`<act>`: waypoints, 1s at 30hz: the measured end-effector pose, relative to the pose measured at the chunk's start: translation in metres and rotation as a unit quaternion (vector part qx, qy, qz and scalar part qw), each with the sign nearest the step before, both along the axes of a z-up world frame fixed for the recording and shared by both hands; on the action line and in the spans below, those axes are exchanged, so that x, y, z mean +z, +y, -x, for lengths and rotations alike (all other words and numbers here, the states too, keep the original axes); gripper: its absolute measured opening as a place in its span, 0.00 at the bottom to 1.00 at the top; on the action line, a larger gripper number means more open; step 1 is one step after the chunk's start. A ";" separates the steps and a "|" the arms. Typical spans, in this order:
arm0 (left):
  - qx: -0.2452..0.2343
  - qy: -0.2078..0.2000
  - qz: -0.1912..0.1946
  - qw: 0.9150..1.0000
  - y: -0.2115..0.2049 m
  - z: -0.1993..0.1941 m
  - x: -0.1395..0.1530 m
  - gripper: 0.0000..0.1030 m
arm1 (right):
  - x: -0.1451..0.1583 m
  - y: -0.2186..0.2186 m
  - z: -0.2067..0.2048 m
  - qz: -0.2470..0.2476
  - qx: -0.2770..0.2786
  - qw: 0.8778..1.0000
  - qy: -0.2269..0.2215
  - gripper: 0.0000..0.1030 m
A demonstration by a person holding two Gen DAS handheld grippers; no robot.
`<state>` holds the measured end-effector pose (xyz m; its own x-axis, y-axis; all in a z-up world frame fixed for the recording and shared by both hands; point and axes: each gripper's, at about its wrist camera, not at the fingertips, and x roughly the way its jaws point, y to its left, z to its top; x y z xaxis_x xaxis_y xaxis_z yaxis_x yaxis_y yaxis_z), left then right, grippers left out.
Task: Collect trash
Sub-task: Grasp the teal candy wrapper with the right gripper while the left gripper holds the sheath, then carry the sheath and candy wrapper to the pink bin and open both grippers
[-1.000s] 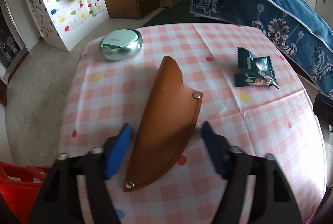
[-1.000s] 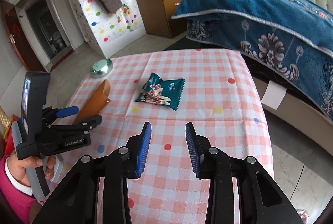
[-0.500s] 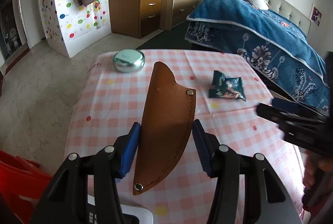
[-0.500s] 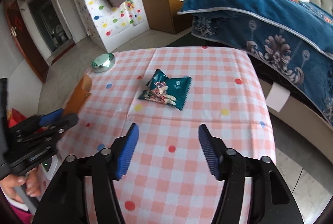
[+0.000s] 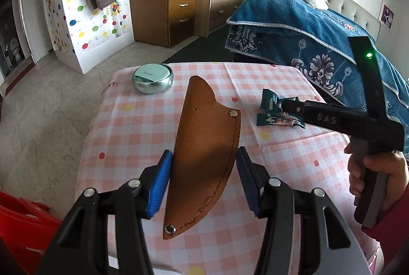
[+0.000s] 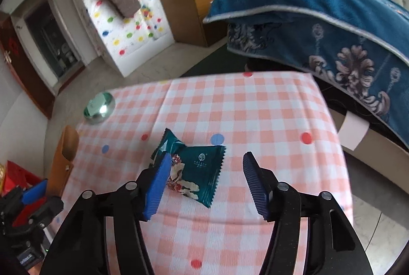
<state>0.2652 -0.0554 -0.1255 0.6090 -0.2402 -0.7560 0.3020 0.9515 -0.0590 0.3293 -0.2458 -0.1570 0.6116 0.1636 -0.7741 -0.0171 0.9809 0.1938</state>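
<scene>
A dark green snack wrapper (image 6: 196,172) lies on the pink checked tablecloth (image 6: 255,116). My right gripper (image 6: 205,181) is open, low over the table, with the wrapper between its blue pads, nearer the left one. The wrapper also shows in the left wrist view (image 5: 276,112), partly behind the right gripper's tip. My left gripper (image 5: 203,177) is open, its pads either side of a brown leather sheath (image 5: 204,154) that lies flat on the table.
A round silver-green tin (image 5: 152,78) sits at the table's far left. A red bin (image 5: 23,223) stands by the near left table edge. A bed with a blue blanket (image 6: 319,19) is close on the right. Wooden drawers (image 5: 166,11) stand beyond.
My right gripper has opened wider and moved forward and down around the wrapper. My left gripper has drawn back and narrowed around the sheath, which has not moved.
</scene>
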 end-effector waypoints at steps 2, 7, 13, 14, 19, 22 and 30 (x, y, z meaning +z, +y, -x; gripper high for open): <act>0.003 0.002 -0.001 1.000 0.002 0.000 -0.001 0.49 | -0.001 -0.001 -0.005 -0.001 0.005 1.000 0.004 0.59; 0.008 0.002 -0.002 1.000 0.005 0.007 0.001 0.49 | 0.007 0.006 0.006 -0.042 0.031 0.999 -0.012 0.30; 0.012 -0.015 0.000 1.000 0.008 0.037 0.020 0.49 | 0.039 0.013 0.044 -0.055 0.046 0.996 -0.058 0.00; 0.011 -0.017 0.002 1.000 0.007 0.043 0.023 0.49 | 0.048 0.017 0.059 -0.048 0.049 0.995 -0.067 0.00; 0.003 -0.017 0.012 1.000 0.002 0.081 0.030 0.49 | 0.066 0.023 0.107 -0.014 0.053 0.995 -0.081 0.00; -0.004 -0.008 0.020 1.000 -0.001 0.105 0.028 0.49 | 0.066 0.022 0.155 0.005 0.043 0.996 -0.074 0.00; -0.055 -0.006 0.033 0.998 -0.030 0.168 0.023 0.49 | 0.081 0.010 0.233 -0.003 0.018 0.997 -0.070 0.00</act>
